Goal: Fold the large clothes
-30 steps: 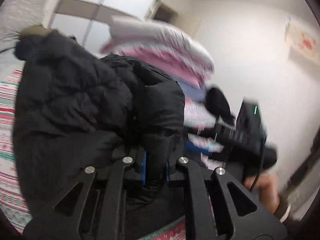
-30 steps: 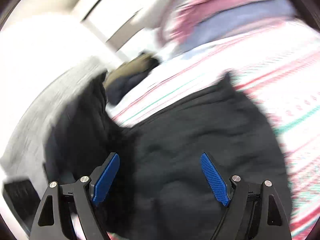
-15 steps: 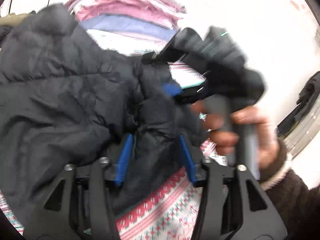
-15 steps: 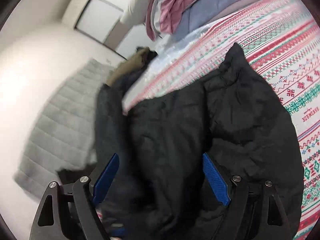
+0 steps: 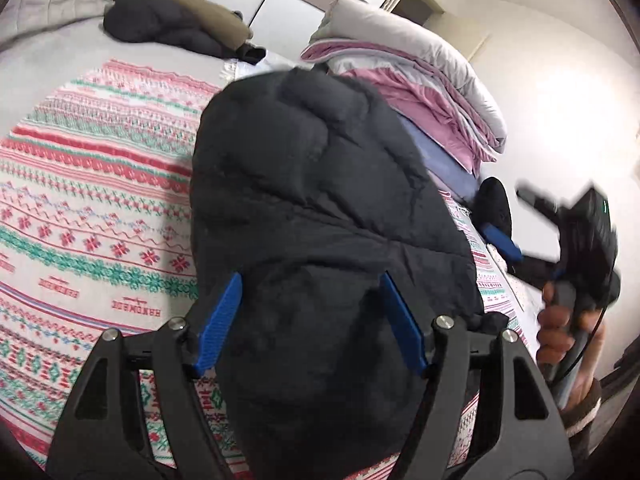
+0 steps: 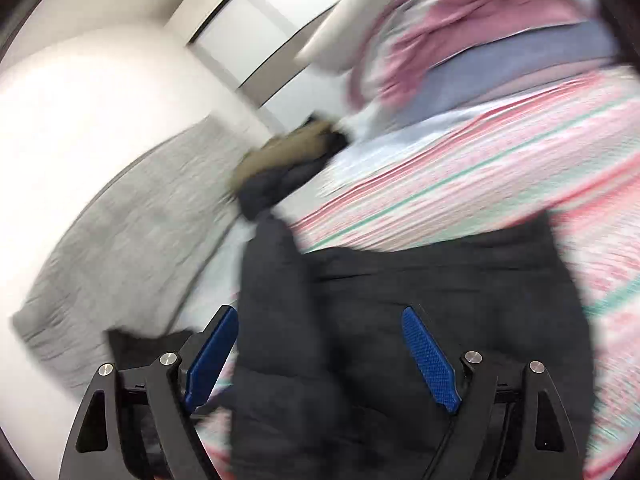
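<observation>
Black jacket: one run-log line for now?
black jacket on patterned blanket | left hand-held gripper opening, jacket between | right hand-held gripper open

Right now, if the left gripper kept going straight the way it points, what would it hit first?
Most likely the black puffer jacket: the left gripper, jaws opening, already has its padded bulk between them. Depth is hard to judge, but nothing sits nearer.

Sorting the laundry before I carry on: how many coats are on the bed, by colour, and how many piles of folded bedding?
Black puffer jacket, lying between the opening left gripper jaws: 1
Dark coat with tan fur trim, at the far edge of the bed: 1
Stack of folded bedding: 1
Total: 3
</observation>
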`<state>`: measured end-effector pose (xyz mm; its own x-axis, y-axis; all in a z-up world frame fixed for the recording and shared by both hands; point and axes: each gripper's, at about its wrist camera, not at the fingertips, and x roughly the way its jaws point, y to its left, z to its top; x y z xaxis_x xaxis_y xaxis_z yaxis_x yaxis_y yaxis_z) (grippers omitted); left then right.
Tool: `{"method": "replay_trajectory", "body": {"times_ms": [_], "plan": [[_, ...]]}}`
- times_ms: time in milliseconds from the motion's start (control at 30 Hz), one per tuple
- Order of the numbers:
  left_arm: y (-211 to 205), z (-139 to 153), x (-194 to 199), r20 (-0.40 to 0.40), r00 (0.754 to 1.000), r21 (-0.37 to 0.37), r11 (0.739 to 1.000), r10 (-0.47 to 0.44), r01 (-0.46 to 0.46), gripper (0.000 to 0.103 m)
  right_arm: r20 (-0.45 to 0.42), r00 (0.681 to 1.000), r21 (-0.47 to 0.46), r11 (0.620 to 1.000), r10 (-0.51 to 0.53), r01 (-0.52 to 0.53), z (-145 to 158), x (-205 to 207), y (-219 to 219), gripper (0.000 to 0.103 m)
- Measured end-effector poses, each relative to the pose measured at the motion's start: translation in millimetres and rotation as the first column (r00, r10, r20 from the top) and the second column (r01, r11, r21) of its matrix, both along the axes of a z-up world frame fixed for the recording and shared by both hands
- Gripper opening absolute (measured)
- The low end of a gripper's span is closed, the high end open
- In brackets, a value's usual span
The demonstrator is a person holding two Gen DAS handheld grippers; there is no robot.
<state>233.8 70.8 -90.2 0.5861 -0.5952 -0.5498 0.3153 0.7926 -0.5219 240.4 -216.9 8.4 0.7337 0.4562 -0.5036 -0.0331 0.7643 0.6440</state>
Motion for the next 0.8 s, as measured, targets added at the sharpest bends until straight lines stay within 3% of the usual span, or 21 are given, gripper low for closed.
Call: {"method": "replay_trajectory", "body": {"times_ms": [67, 133, 167, 200, 267, 400, 500, 633, 700, 800], "plan": [[-6, 0, -2, 0.018, 1.000, 0.029, 1.000, -0.001, 0.001, 0.071, -0.061, 0.993, 0.011, 0.995, 0.098, -0.098, -6, 39, 24, 0.085], [-14, 1, -8, 0.040, 0.999, 0.051, 0.999, -0.002, 0.000, 0.071, -0.133, 0.985, -0.036, 0.993, 0.107, -0.112, -18, 66, 46, 0.080], [-17, 3, -9, 0.054, 0.999, 0.056, 0.998, 0.001, -0.004, 0.071, -0.152, 0.981, -0.053, 0.990, 0.122, -0.131, -24, 76, 57, 0.042], [-18, 6, -10, 0.062, 0.998, 0.056, 0.998, 0.005, -0.009, 0.071, -0.157, 0.976, -0.065, 0.985, 0.149, -0.161, -25, 83, 67, 0.018], [-15, 12, -11, 0.087, 0.996, 0.031, 0.999, 0.009, -0.011, 0.071, -0.109, 0.981, -0.077, 0.983, 0.160, -0.169, -15, 78, 75, 0.009], [-19, 23, -17, 0.156, 0.988, -0.005, 1.000, -0.020, 0.021, 0.071, 0.031, 0.994, -0.174, 0.980, 0.107, -0.100, 16, 41, 66, 0.008], [-45, 21, -20, 0.171, 0.981, 0.051, 0.995, -0.093, 0.086, 0.071, 0.059, 0.998, -0.233, 0.973, 0.023, -0.008, 20, -16, 45, 0.008], [-85, 11, -28, 0.168, 0.967, 0.175, 0.971, -0.192, 0.163, 0.071, -0.012, 0.995, -0.291, 0.952, -0.100, 0.092, -13, -60, 14, 0.009], [-105, 4, -35, 0.174, 0.956, 0.254, 0.949, -0.236, 0.188, 0.072, -0.071, 0.989, -0.305, 0.947, -0.129, 0.101, -37, -62, 2, 0.018], [-119, -2, -39, 0.174, 0.950, 0.310, 0.930, -0.260, 0.198, 0.072, -0.096, 0.984, -0.182, 0.975, -0.147, 0.128, -46, -70, -26, 0.037]]}}
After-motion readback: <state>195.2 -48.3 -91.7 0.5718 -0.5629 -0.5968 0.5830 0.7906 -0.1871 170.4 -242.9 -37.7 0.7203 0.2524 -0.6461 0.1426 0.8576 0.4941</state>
